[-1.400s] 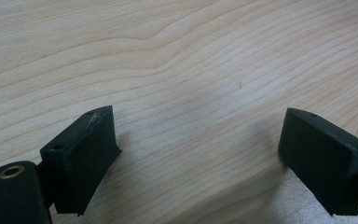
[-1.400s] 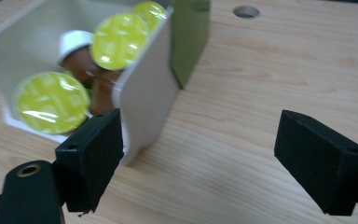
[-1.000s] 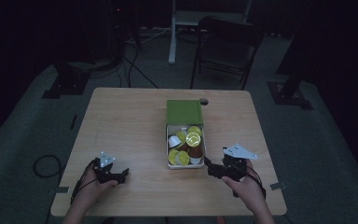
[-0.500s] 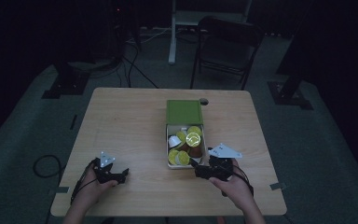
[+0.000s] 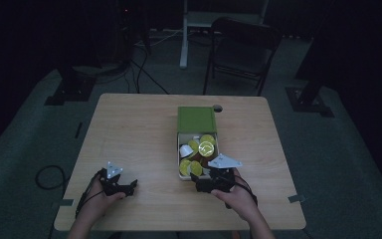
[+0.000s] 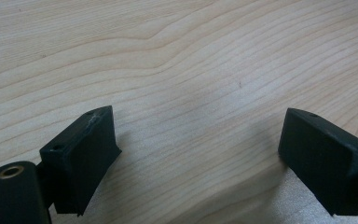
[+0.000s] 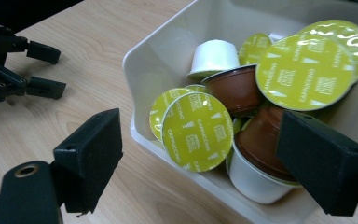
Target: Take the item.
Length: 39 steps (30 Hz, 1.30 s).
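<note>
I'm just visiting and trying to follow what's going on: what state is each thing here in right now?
Box: open, its green lid flipped back flat on the table.
Coffee capsules: sealed with foil, piled loosely in the box.
Right gripper: fingers open and just widened, reaching at the box's near corner, holding nothing.
Left gripper: fingers open, empty, low over bare table.
Chair: empty, behind the table.

We see a dim room whose far side sinks into near darkness, with most of the light falling on a pale wooden table point(image 5: 129, 129) with rounded corners. It stands on a grey-green floor point(image 5: 25, 139). Behind it a dark folding chair point(image 5: 241, 55) faces the table, beside a white post point(image 5: 184, 35) on a flat base. Black cables point(image 5: 139, 69) trail across the floor, and what may be dark stand feet point(image 5: 64, 92) sit at either side
</note>
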Each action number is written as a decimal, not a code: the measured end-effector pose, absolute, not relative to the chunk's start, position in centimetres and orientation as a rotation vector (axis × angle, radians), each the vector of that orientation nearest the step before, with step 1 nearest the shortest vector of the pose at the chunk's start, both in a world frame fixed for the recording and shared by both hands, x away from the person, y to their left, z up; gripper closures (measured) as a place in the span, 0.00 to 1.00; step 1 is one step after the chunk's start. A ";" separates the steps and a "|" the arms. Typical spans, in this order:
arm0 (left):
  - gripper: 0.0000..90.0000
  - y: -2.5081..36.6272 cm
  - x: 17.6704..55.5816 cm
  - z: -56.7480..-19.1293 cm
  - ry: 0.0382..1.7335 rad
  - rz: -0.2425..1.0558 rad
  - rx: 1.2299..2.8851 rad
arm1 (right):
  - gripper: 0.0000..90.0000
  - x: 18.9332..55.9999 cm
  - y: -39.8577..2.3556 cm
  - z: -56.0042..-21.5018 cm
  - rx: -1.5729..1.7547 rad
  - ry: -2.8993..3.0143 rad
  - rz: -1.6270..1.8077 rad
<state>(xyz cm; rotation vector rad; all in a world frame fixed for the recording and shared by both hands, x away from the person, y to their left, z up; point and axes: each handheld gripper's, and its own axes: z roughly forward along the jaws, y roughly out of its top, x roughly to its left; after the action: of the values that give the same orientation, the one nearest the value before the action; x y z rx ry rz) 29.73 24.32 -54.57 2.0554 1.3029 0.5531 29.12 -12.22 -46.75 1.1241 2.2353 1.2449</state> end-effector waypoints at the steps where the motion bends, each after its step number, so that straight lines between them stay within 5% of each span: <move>1: 0.13 24.3 29.7 -54.6 1.303 0.553 2.055 | 0.16 29.2 -12.1 -46.9 1.114 2.241 1.240; 11: 0.13 24.3 29.7 -54.6 1.303 0.553 2.055 | 0.29 30.2 -10.9 -48.2 1.090 2.253 1.218; 39: 0.13 24.3 29.7 -54.6 1.303 0.552 2.055 | 0.38 31.4 -8.8 -50.4 1.143 2.275 1.187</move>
<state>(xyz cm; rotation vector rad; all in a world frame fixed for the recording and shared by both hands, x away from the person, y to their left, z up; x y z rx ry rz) 29.73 24.33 -54.57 2.0552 1.3029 0.5523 31.44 -8.76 -50.35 1.1429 2.2746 1.1873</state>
